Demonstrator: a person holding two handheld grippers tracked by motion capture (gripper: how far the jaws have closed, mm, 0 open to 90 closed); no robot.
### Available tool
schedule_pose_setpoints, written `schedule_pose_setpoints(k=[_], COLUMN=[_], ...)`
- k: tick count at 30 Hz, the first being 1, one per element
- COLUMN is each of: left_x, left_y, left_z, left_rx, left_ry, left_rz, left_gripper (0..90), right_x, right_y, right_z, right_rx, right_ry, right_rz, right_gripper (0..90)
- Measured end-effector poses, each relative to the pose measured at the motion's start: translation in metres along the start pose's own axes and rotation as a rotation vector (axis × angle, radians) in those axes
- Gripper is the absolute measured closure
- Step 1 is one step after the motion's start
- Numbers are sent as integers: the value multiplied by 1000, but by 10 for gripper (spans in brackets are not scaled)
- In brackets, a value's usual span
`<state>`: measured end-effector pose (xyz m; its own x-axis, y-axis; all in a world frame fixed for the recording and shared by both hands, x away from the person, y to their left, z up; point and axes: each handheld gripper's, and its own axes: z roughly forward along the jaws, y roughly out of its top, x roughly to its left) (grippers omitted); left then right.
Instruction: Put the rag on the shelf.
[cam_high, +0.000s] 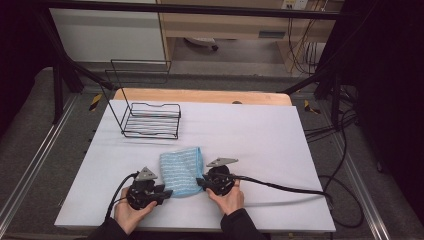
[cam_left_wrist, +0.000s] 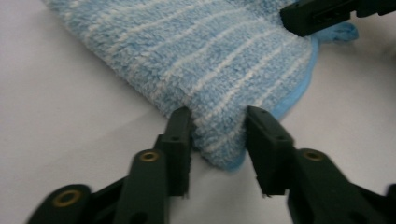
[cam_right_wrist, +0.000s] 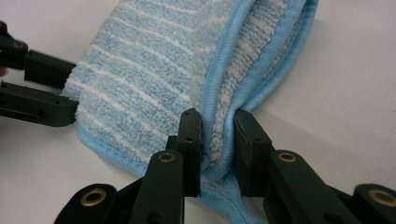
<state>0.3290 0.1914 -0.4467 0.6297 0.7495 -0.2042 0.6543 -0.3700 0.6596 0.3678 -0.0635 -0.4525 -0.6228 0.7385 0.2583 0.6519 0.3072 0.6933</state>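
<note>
High view: white table (cam_high: 260, 145), wire rack (cam_high: 150, 120), grey floor (cam_high: 30, 145), cables (cam_high: 345, 135).

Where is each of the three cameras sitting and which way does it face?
High view: above the person's side, facing forward and down on the table; both hands and grippers show.
Left gripper view: on the left gripper, looking along its jaws at the folded towel.
Right gripper view: on the right gripper, jaws pinching the towel's hem.
Shared: each gripper view shows the other gripper's jaws.
</note>
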Motion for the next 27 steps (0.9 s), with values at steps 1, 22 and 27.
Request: schedule_pose_setpoints(k=[1, 22, 27], left_x=[-1, 26, 32], left_y=[1, -2, 5], left_z=[0, -35, -51], left_rx=[6, 92, -12], left_ry=[-3, 16, 47], left_rz=[0, 29, 26], left_gripper=[712, 702, 506], right_x=[0, 29, 24], right_y=[0, -4, 5], right_z=[0, 5, -3], right_rx=[1, -67, -100], right_ry=[1, 43, 12], right_rz=[3, 36, -40], right_gripper=[750, 508, 323])
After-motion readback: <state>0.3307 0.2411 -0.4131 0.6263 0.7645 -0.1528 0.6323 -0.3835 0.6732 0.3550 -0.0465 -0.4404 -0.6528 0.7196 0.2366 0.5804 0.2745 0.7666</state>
